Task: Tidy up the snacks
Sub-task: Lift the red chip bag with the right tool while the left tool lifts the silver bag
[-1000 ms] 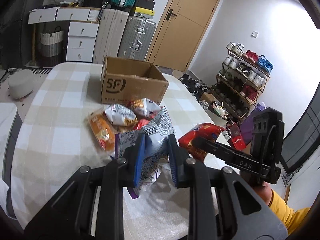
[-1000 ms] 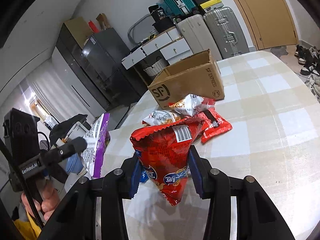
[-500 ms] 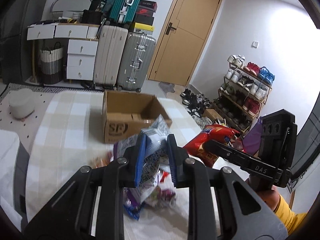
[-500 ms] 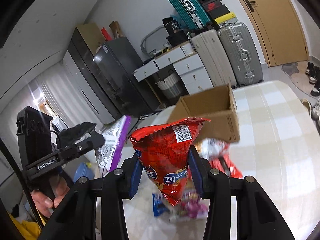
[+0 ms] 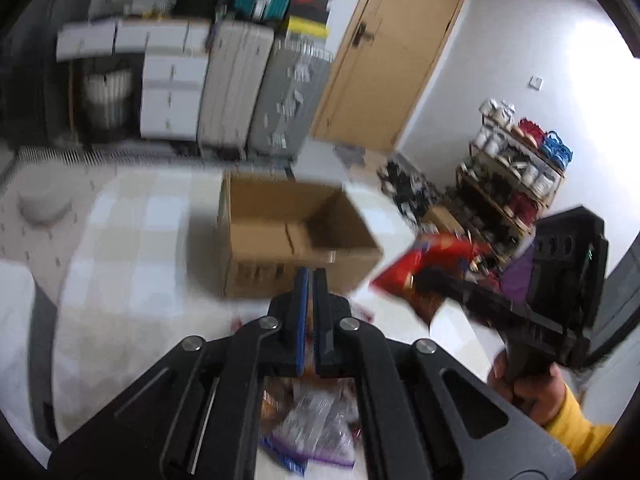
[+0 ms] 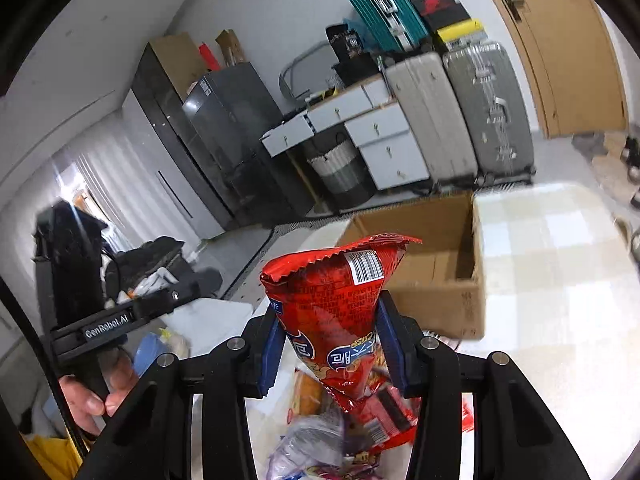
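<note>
My right gripper (image 6: 332, 322) is shut on a red snack bag (image 6: 340, 300) and holds it up in front of the open cardboard box (image 6: 436, 280). The red bag also shows in the left wrist view (image 5: 424, 272), to the right of the box (image 5: 292, 240). My left gripper (image 5: 310, 284) is shut with nothing between its blue pads; the view is blurred. A pile of snack bags (image 5: 312, 428) lies on the checked table (image 5: 120, 280) below both grippers, with the purple and white bag (image 6: 308, 448) among them.
Suitcases (image 5: 256, 84) and white drawers (image 5: 168, 92) stand behind the table, next to a wooden door (image 5: 400, 52). A shoe rack (image 5: 516, 168) is at the right. A dark fridge (image 6: 224, 132) stands at the left in the right wrist view.
The purple and white bag has left my left gripper, which has shut empty, and lies in the pile. Both grippers have risen and moved toward the box. The right still holds the red bag.
</note>
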{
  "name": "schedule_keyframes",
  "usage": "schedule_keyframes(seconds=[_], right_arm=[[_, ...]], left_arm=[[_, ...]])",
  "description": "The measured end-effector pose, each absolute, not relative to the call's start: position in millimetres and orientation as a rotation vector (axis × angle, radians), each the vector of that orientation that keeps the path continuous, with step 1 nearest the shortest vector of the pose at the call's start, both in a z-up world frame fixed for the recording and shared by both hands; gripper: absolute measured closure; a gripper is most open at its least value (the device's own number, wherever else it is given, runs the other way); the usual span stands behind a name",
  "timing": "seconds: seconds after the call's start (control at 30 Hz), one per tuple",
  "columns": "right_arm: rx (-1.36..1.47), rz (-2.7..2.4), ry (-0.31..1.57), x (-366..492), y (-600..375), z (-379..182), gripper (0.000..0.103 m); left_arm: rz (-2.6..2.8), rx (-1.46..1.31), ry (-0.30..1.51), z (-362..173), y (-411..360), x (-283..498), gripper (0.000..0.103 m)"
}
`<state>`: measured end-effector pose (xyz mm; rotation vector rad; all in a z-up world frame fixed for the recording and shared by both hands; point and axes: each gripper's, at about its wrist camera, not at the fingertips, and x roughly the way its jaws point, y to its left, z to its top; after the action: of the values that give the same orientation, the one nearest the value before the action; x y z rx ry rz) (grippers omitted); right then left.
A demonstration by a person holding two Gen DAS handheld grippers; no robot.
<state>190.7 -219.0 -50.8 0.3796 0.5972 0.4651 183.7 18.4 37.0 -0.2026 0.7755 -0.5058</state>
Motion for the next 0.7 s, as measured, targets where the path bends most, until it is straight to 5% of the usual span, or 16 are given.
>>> schedule_keyframes(seconds=[0.17,0.23,0.3,0.43,0.5,0.7], right_arm=[[0.427,0.444,0.625,190.1,-230.9,-81.1,0.059],[0.439,0.437,0.630,184.2,-234.7,-89.4,0.059],[0.454,0.433,0.634,178.9,-239.5,-97.6,0.059],[0.486,0.420,0.643,168.2,-247.3,-111.9,0.059],[0.492,0.417,0.645,163.4,-250.1,-115.3,0.059],[0.499,0.420,0.645,151.2,-254.9,-121.5,0.059]], left_arm=[[-0.498,-0.211,0.896,-22.4,24.9,160.0,0.103],[-0.533,-0.189,0.943,-44.5,14.4,145.3,0.095],[-0.567,-0.174,0.983,-60.3,1.4,132.5,0.062],[-0.581,-0.144,0.999,-72.6,-14.9,123.7,0.045],[-0.595,-0.142,1.006,-75.1,-20.9,122.0,0.019],[-0.568,-0.077,1.060,-90.9,-43.9,127.6,0.020]])
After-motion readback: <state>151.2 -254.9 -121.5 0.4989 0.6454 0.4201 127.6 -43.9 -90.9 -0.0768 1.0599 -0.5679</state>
